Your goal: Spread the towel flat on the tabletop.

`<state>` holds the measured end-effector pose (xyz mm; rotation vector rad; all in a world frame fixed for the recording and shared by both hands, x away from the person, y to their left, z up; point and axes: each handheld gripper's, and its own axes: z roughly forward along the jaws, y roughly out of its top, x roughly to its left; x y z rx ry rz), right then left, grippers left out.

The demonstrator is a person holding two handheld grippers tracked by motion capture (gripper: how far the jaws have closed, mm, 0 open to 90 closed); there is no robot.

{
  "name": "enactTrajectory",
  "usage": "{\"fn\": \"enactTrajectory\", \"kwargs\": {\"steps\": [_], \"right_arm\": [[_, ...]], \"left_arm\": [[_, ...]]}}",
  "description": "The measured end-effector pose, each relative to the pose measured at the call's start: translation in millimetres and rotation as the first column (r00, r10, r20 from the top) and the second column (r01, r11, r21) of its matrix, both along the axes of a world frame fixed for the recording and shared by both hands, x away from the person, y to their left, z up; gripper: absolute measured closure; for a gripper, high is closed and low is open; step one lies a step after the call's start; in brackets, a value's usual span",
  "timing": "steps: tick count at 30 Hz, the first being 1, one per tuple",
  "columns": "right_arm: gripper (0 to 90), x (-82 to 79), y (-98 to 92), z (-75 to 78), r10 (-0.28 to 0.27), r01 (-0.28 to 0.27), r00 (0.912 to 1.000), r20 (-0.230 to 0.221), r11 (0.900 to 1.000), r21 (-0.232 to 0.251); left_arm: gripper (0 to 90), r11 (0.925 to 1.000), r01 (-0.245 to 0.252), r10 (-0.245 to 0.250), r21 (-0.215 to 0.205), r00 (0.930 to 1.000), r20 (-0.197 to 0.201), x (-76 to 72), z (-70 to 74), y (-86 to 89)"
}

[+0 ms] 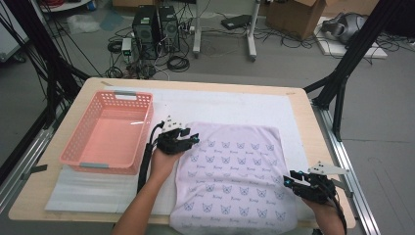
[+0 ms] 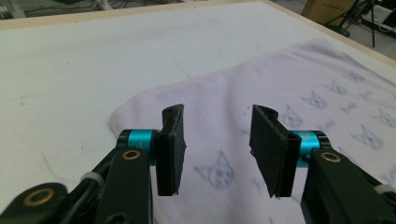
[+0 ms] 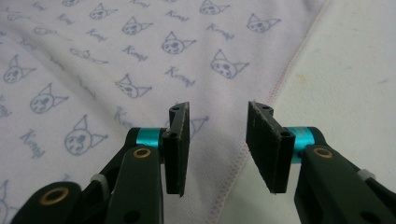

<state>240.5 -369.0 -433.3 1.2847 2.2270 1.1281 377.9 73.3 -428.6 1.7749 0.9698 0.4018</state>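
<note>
A pale lilac cloth (image 1: 230,166) printed with small cat faces lies spread flat on the white mat (image 1: 220,103). My left gripper (image 1: 192,136) hovers at the cloth's far left corner, held by a hand from below. In the left gripper view that gripper (image 2: 217,140) is open above the cloth's rounded corner (image 2: 280,79), with nothing between its pads. My right gripper (image 1: 288,178) sits at the cloth's right edge near the table front. In the right gripper view it (image 3: 217,140) is open, and the stitched hem of the cloth (image 3: 140,56) runs under the gap, not pinched.
A pink plastic basket (image 1: 73,139) with nothing in it stands on the left of the table, close to my left gripper. The wooden table edge (image 1: 318,132) runs along the right. Computers, cables and boxes sit on the floor beyond.
</note>
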Motion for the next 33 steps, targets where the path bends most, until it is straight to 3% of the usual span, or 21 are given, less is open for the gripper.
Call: {"fn": "enactTrajectory", "kwargs": {"steps": [6,9,12,14,16,18,19,20,21,24,25,27,30,33], "right_arm": [[58.3,9.2,-0.2,1.1,0.019,-0.019,0.9998,-0.004,1.000,0.007],[57.3,18.7,-0.3,0.6,0.026,-0.026,0.9996,-0.007,1.000,0.006],[54.6,31.4,-0.9,0.8,0.017,-0.017,0.9998,-0.009,1.000,0.015],[53.5,41.8,-0.8,0.8,0.005,-0.005,0.9999,-0.014,1.000,0.025],[53.4,54.4,-0.5,0.2,-0.002,0.002,0.9999,-0.010,1.000,0.030],[53.4,69.2,1.2,0.3,-0.018,0.019,0.9998,-0.007,0.999,0.031],[53.4,74.4,2.2,0.4,-0.023,0.023,0.9997,-0.005,0.999,0.028],[53.4,80.8,3.3,1.2,-0.031,0.031,0.9995,-0.001,0.999,0.021],[53.6,86.6,4.9,2.4,-0.040,0.040,0.9992,0.000,0.999,0.020],[54.1,101.9,7.7,6.7,-0.070,0.069,0.9975,0.010,0.998,0.005],[54.3,106.7,7.9,8.0,-0.079,0.079,0.9967,0.015,0.997,-0.002],[54.5,116.8,7.6,9.5,-0.100,0.100,0.9948,0.019,0.995,-0.012],[54.5,133.7,8.7,9.0,-0.124,0.124,0.9922,0.014,0.992,-0.024],[54.7,152.2,11.4,4.9,-0.145,0.146,0.9893,0.008,0.989,-0.025]], "left_arm": [[54.3,0.9994,-0.035,0.035,0.005,0.9972,-0.065,35.5,-5.3,-4.1],[52.8,0.9972,-0.074,0.075,0.007,0.9947,-0.070,43.3,-13.2,-2.0],[50.0,0.9949,-0.089,0.094,0.047,0.9885,-0.118,47.5,-22.5,-0.7],[49.4,0.9925,-0.104,0.111,0.065,0.9871,-0.116,48.0,-22.5,-2.4],[49.8,0.9901,-0.107,0.119,0.092,0.9833,-0.138,49.9,-23.0,-4.6],[57.9,0.9808,-0.115,0.135,0.158,0.9837,-0.119,49.6,-23.1,-11.7],[64.9,0.9709,-0.123,0.145,0.206,0.9849,-0.095,49.0,-22.5,-15.6],[77.6,0.9635,-0.119,0.141,0.240,0.9872,-0.075,49.0,-21.8,-16.4],[86.8,0.9625,-0.137,0.161,0.234,0.9833,-0.086,50.8,-21.3,-15.6],[87.6,0.9477,-0.233,0.258,0.218,0.9616,-0.094,56.1,-20.3,-7.0],[87.6,0.9509,-0.244,0.268,0.191,0.9569,-0.113,57.7,-21.6,-2.9],[86.6,0.9590,-0.237,0.258,0.156,0.9572,-0.132,58.7,-22.4,1.1],[65.0,0.9708,-0.203,0.221,0.127,0.9639,-0.148,57.7,-21.2,3.7],[55.5,0.9785,-0.179,0.194,0.103,0.9662,-0.169,56.3,-20.5,6.5]]}}
